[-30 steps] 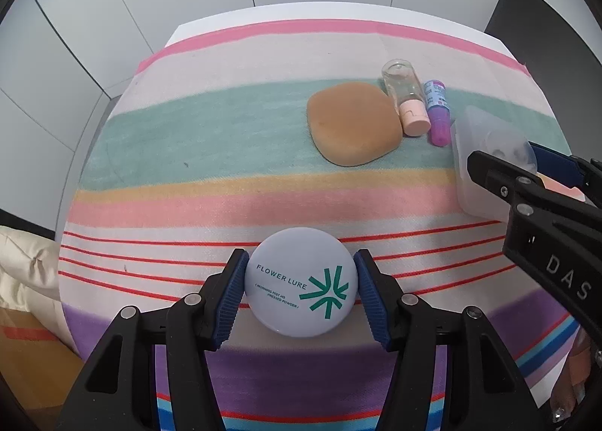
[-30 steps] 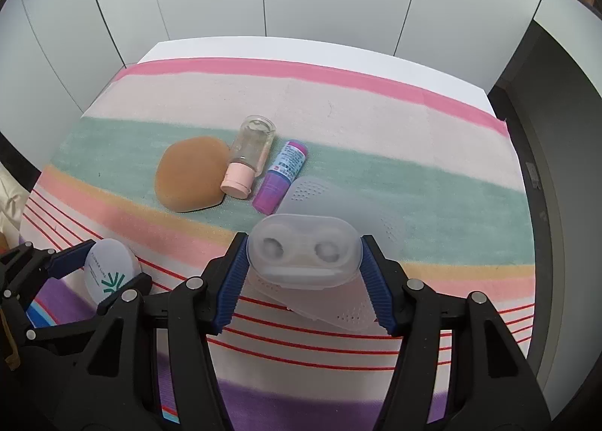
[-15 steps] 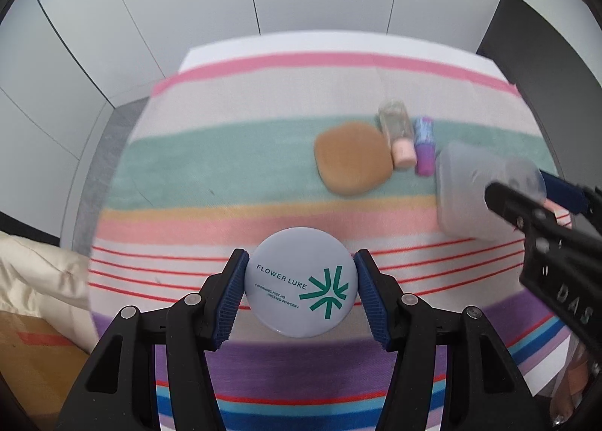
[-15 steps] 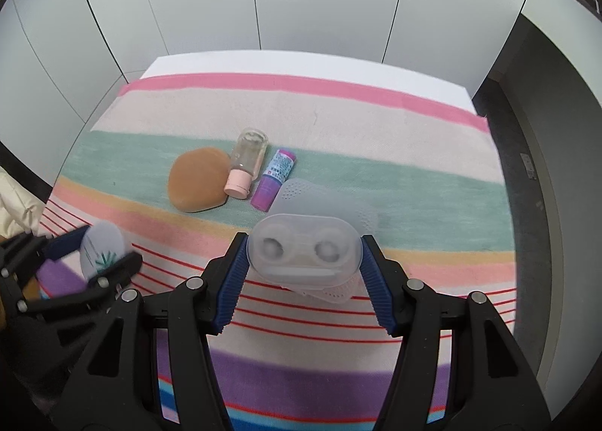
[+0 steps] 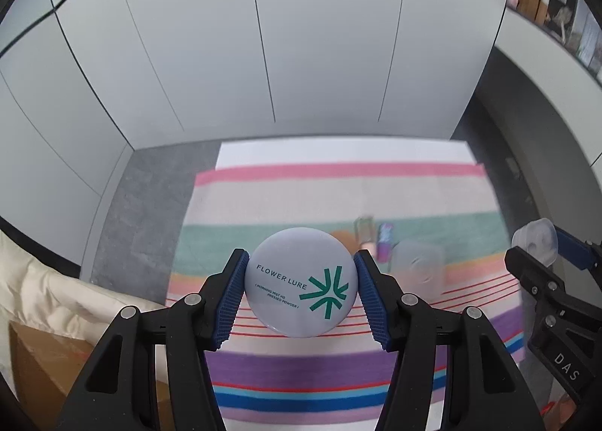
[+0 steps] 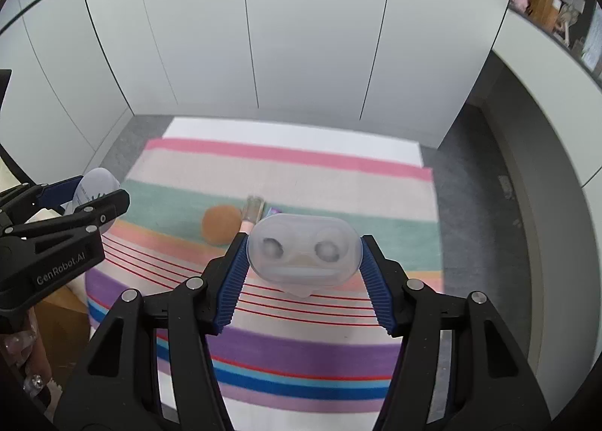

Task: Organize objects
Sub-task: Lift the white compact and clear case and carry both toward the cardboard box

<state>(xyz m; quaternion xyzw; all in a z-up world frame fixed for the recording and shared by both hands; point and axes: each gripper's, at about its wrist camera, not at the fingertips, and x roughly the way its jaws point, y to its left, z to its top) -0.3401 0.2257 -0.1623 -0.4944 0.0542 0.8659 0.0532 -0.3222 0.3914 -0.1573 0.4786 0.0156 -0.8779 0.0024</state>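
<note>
The left gripper [image 5: 300, 293] held a round compact [image 5: 300, 282] tightly between its blue pads [image 5: 230, 299], high over the striped cloth [image 5: 301, 371]. The right gripper [image 6: 304, 258] clamped a clear lens case [image 6: 304, 247] in the same way, also above the cloth. Farther on the green stripe lay a brown sponge [image 6: 220, 222], a small bottle [image 6: 253, 210] just beside it, and a purple tube [image 5: 384, 241]. Behind stood white wall panels [image 6: 301, 36].
</note>
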